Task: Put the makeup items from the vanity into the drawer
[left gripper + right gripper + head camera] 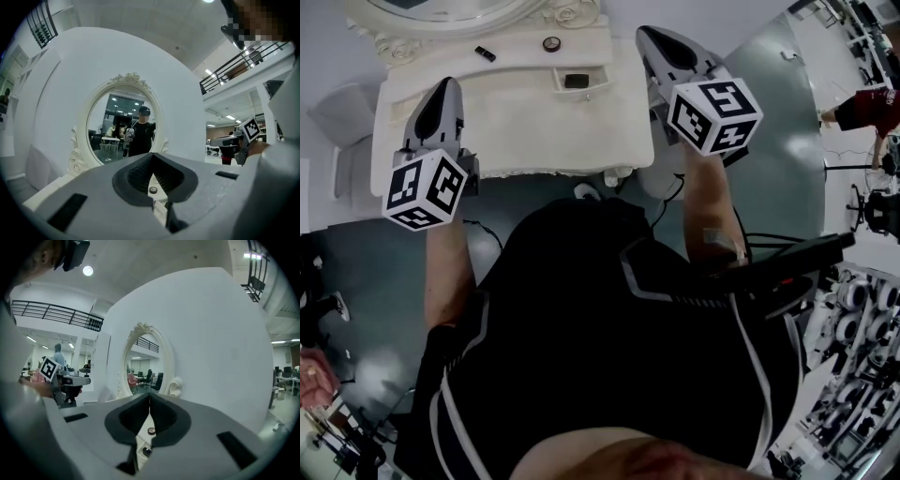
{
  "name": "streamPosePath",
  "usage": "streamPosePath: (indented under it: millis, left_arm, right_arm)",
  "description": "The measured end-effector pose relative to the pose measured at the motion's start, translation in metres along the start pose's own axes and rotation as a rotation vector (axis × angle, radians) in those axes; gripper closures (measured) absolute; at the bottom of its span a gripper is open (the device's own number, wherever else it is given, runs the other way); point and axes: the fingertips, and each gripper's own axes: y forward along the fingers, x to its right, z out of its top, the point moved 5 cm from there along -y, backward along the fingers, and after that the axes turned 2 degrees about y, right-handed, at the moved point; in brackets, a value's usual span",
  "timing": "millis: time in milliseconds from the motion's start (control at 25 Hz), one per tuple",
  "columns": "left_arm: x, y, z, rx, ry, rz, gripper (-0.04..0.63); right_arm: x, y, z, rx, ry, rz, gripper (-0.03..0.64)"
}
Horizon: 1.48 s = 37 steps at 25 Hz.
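Note:
The white vanity [516,122] carries a small black stick-shaped item [485,53] and a round compact [551,43] near the mirror base. An open drawer [598,73] in its top holds a dark item [576,81]. My left gripper [447,86] hovers over the vanity's left part, shut and empty. My right gripper [649,36] is raised beyond the vanity's right edge, also shut with nothing held. In the left gripper view the jaws of the left gripper [152,155] meet, with the compact [153,190] below. The right gripper [149,397] shows the compact [151,431] and the drawer's dark item [146,451].
An oval ornate mirror [124,126] stands at the vanity's back against a white curved wall. A grey seat [337,112] sits left of the vanity. A person in red [872,108] stands far right. Cables lie on the dark floor [769,141].

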Motion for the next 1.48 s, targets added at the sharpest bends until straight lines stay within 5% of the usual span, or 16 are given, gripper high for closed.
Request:
streamPosePath:
  millis: [440,1480]
  left_arm:
    - [0.009,0.007,0.009,0.022,0.092,0.001,0.591]
    - [0.003,0.005,0.006,0.04,0.048,0.026,0.591]
  right_arm:
    - [0.016,-0.008,0.0,0.027,0.006,-0.076,0.612]
    - [0.011,0.002,0.004,0.035,-0.007,-0.067,0.613]
